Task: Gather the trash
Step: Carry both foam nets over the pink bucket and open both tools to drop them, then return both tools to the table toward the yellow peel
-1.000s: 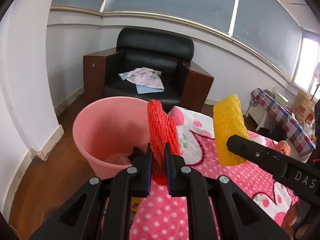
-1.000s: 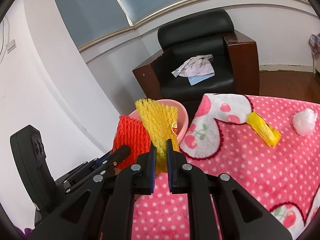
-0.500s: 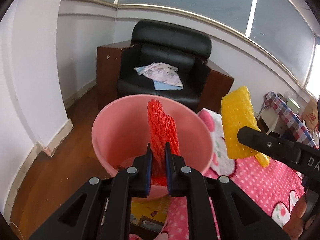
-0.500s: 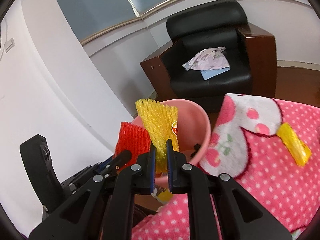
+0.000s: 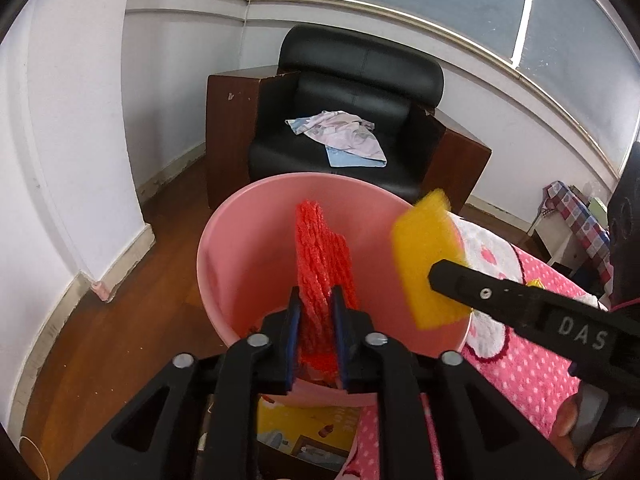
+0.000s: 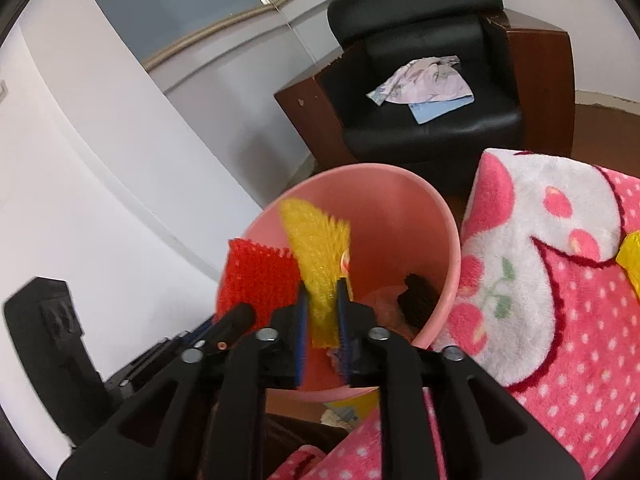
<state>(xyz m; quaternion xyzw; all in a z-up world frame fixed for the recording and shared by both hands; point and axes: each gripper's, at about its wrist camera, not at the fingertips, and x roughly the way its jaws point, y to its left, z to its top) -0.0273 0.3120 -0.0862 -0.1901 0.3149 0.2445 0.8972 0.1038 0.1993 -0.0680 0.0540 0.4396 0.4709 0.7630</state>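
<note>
White walls, a wooden floor and a black armchair point(image 5: 352, 120) form the background; a pink spotted blanket point(image 6: 560, 280) covers the surface at the right.

Red foam net point(image 5: 320, 256): stands upright between the fingers of the left gripper point(image 5: 316, 336), above the open mouth of the pink bin point(image 5: 248, 216). Its lower end sits between the blue pads point(image 5: 294, 340); its upper part rises past the fingertips. The jaws are opening and stand narrow; whether the pads press on the net cannot be told.

Yellow foam net point(image 6: 316, 256): stands between the fingers of the right gripper point(image 6: 322, 320), also over the bin, just beside the red net. Its image is blurred. The jaws are opening, with a narrow gap, and the net's lower end lies between the pads; contact cannot be confirmed.

Bin contents: a dark object point(image 6: 418, 296) lies at the bottom.

Surroundings: a crumpled cloth point(image 5: 340, 136) lies on the armchair seat. A second yellow piece point(image 6: 630, 256) lies on the blanket at the right edge.
</note>
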